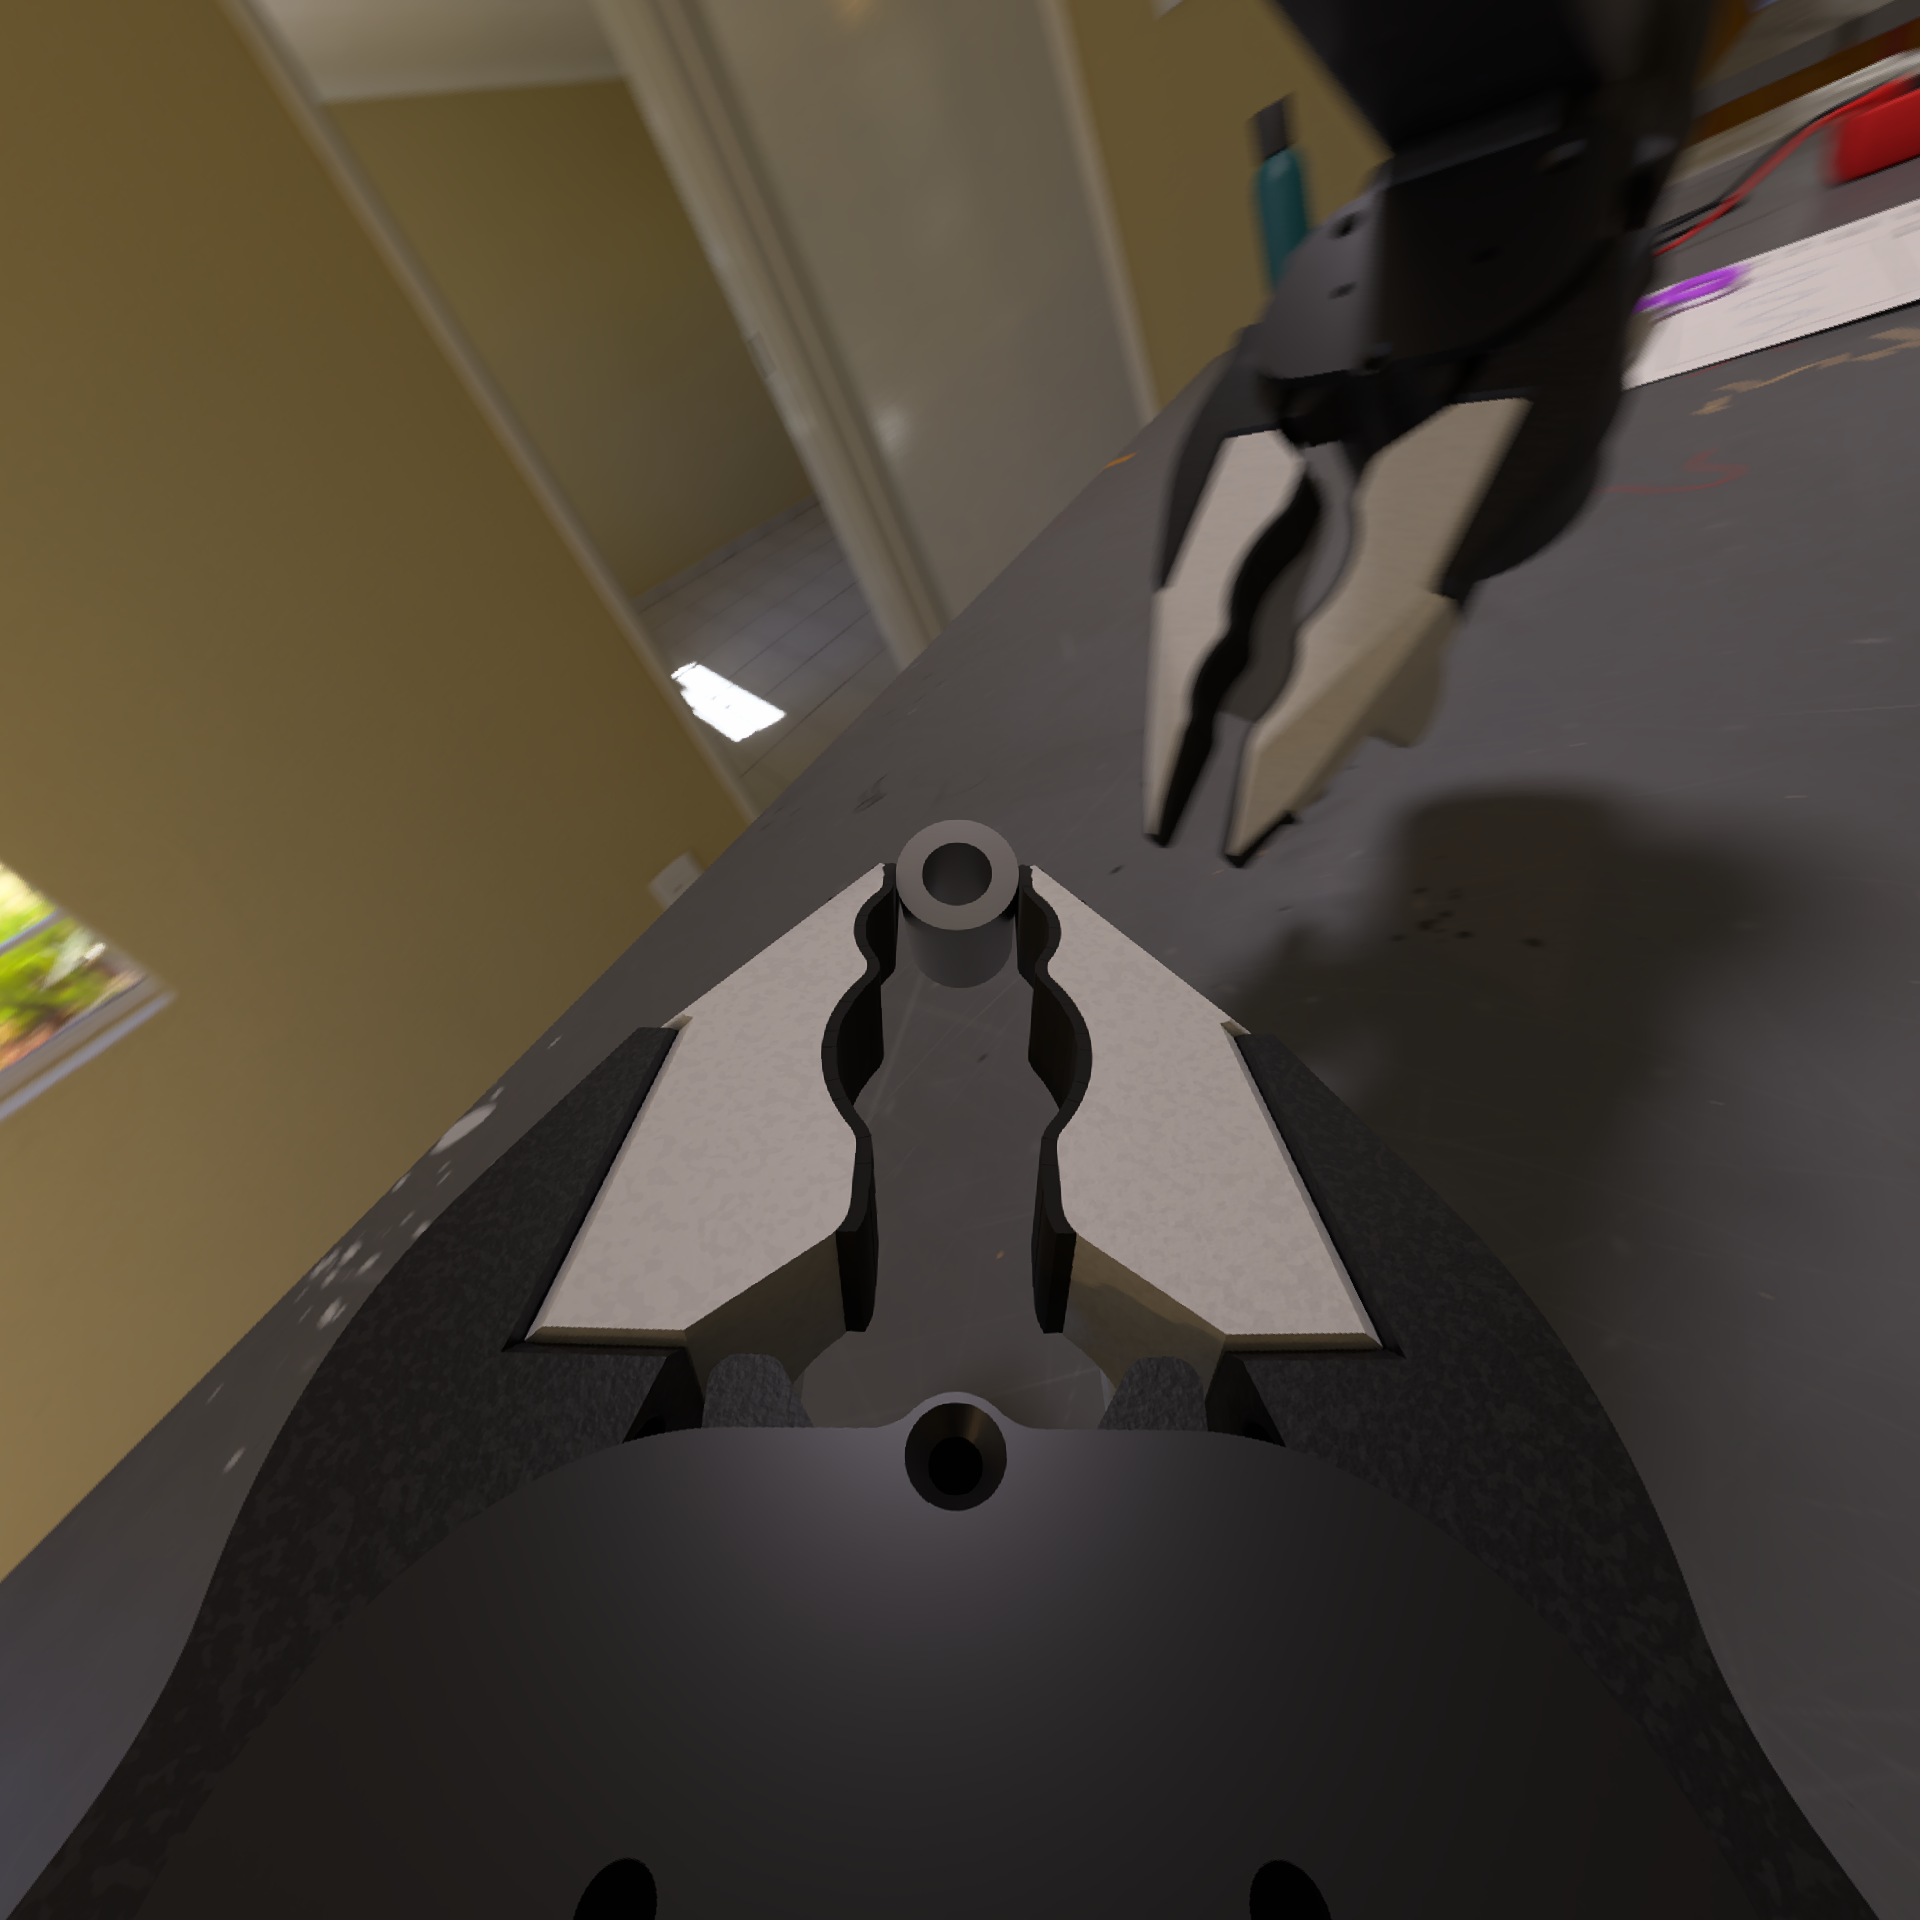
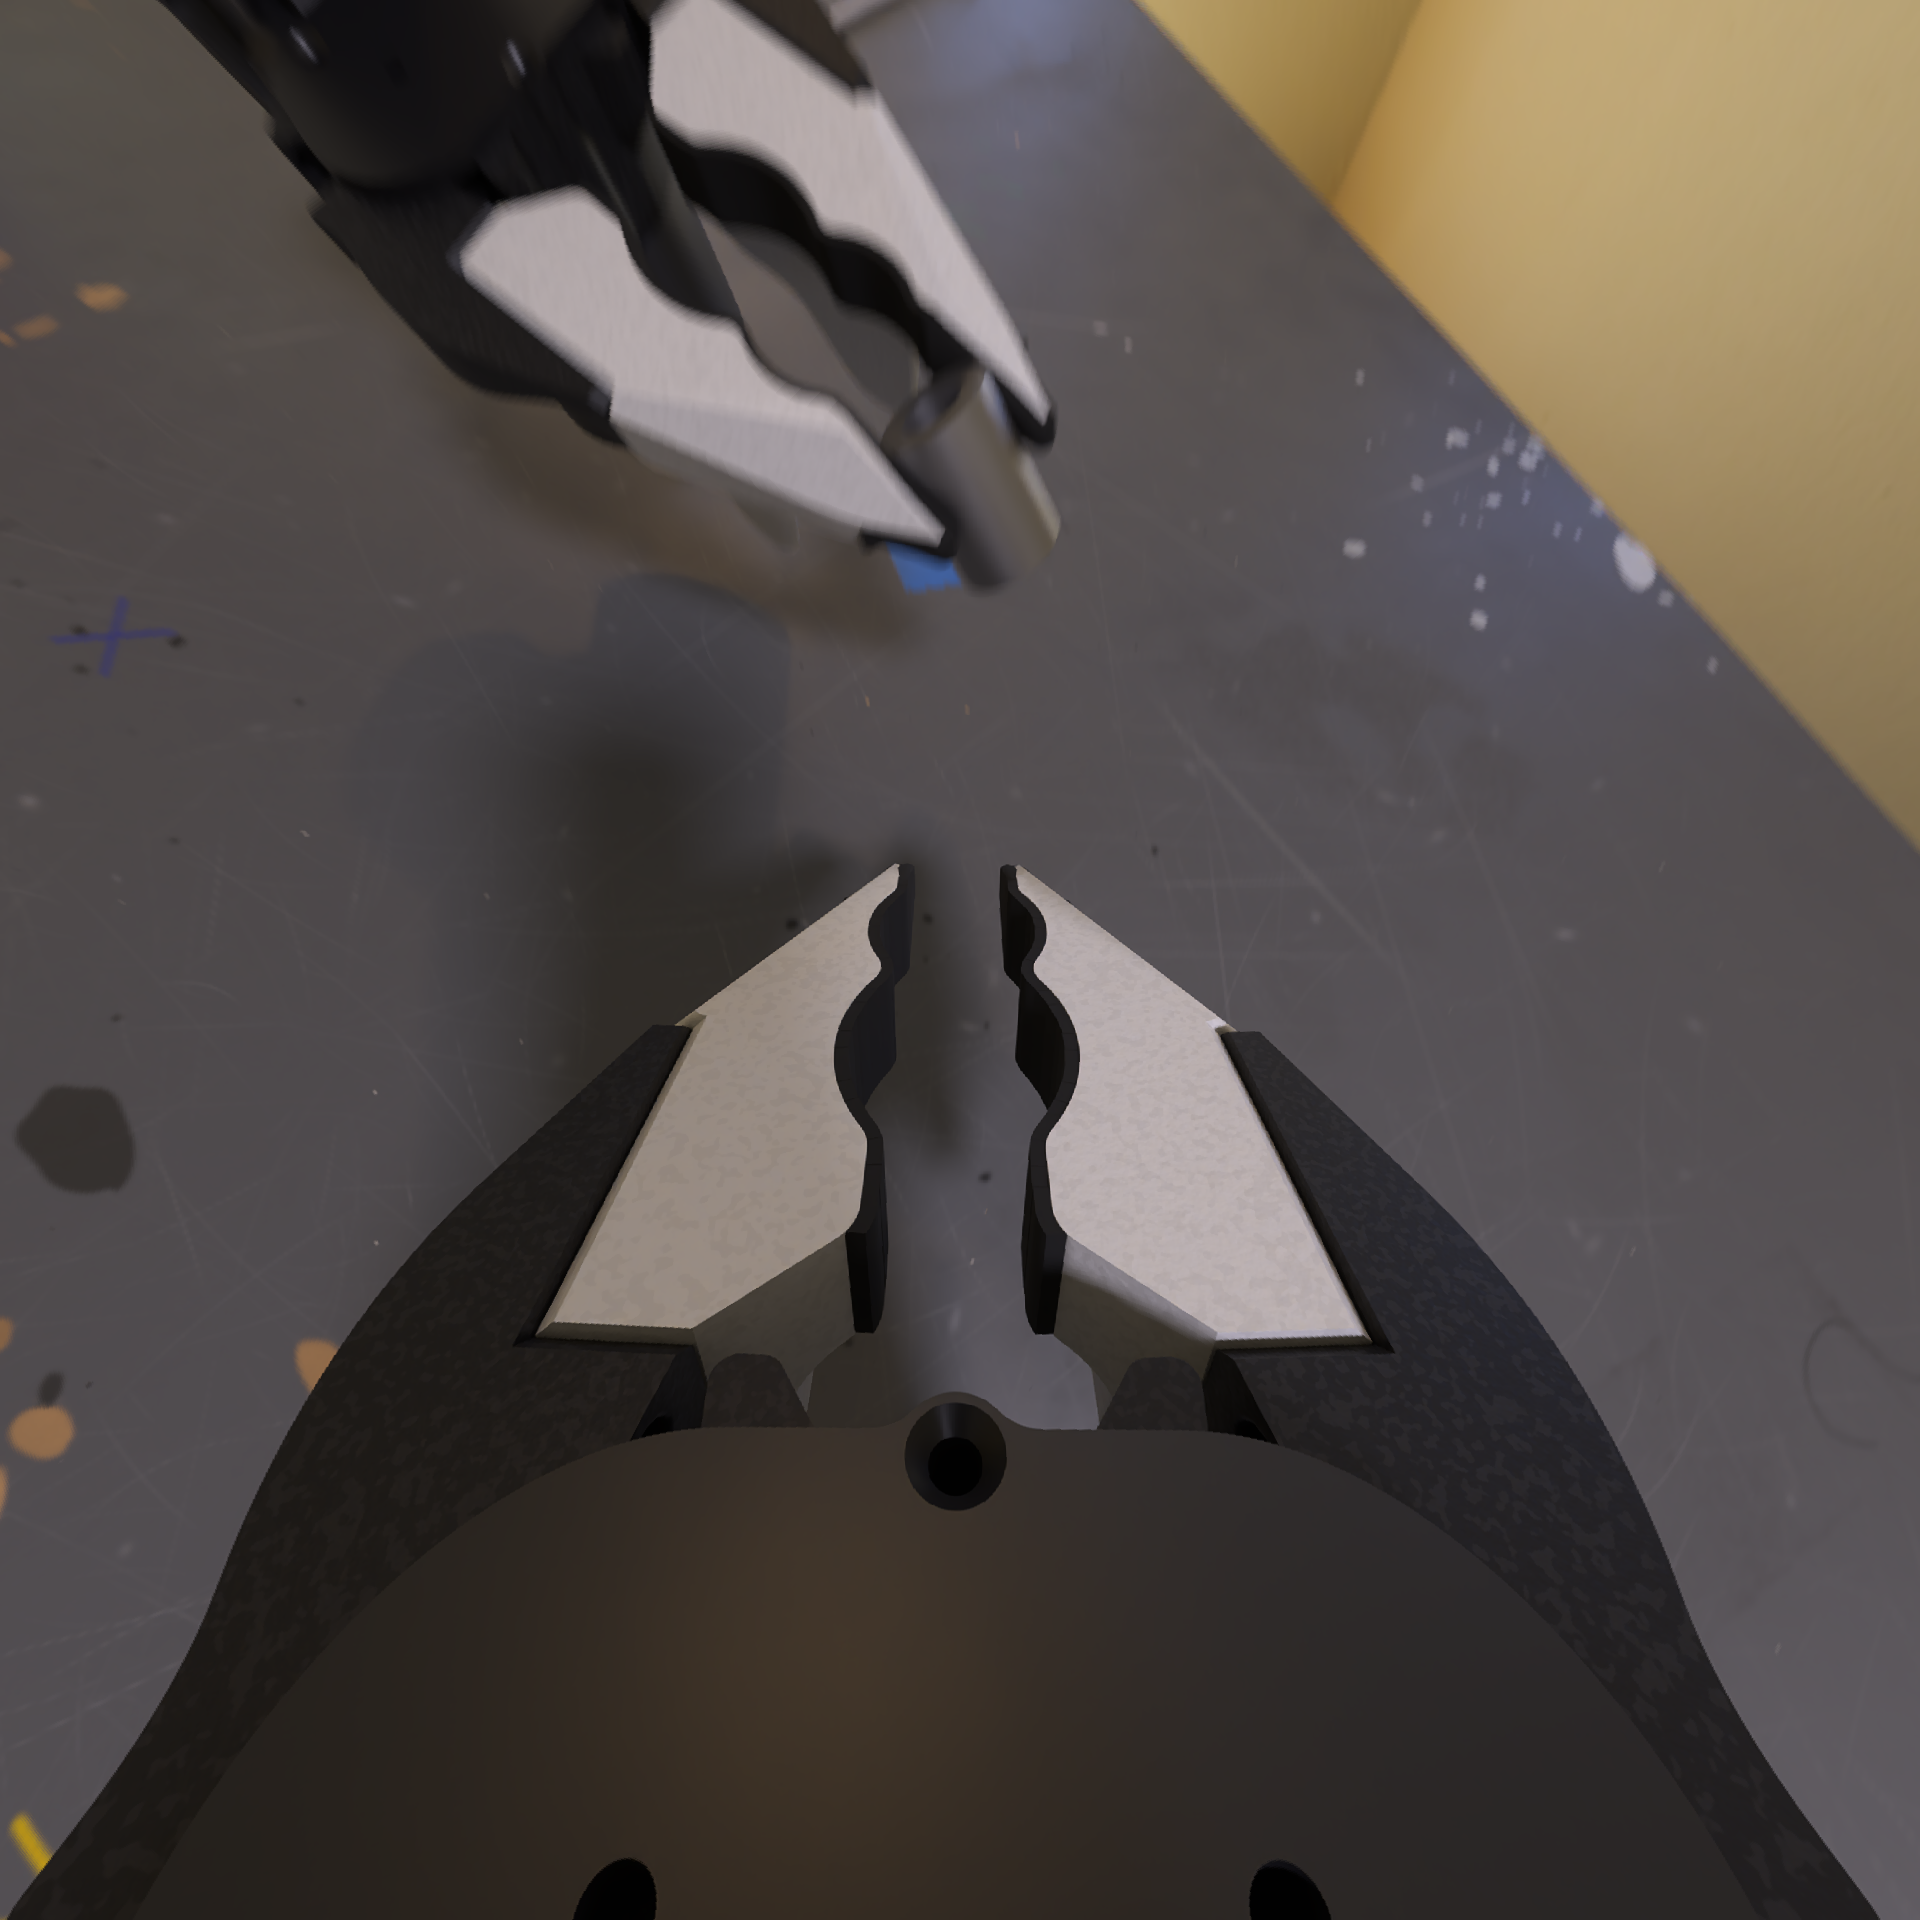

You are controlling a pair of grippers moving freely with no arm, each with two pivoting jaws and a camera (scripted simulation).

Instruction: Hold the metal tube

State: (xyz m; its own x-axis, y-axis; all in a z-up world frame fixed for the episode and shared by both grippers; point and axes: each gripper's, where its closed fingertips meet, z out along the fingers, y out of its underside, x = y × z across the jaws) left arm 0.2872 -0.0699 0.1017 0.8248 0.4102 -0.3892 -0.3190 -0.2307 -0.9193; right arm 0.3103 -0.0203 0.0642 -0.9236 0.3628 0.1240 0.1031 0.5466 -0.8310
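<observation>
Left gripper [image 1: 957, 883] was clamped on the tube [image 1: 957, 914] at its fingertips, tube's open end facing the camera, held above the table [image 1: 1558, 1143]. Right gripper [image 2: 957, 883] hovered near the tube, tilted down toward the table, jaws slightly parted with nothing between them.

A dark grey bench [image 1: 1558, 1091] fills the near ground, scuffed and flecked with white and orange paint (a dark blot [image 2: 78, 1138] too). Beyond its far edge stand mustard-yellow walls [image 1: 260, 520] and a pale door frame [image 1: 727, 208], with an open doorway onto a grey floor [image 1: 748, 613] where a patch of light [image 1: 727, 701] lies. Low down, a window [image 1: 52, 977] shows greenery.
</observation>
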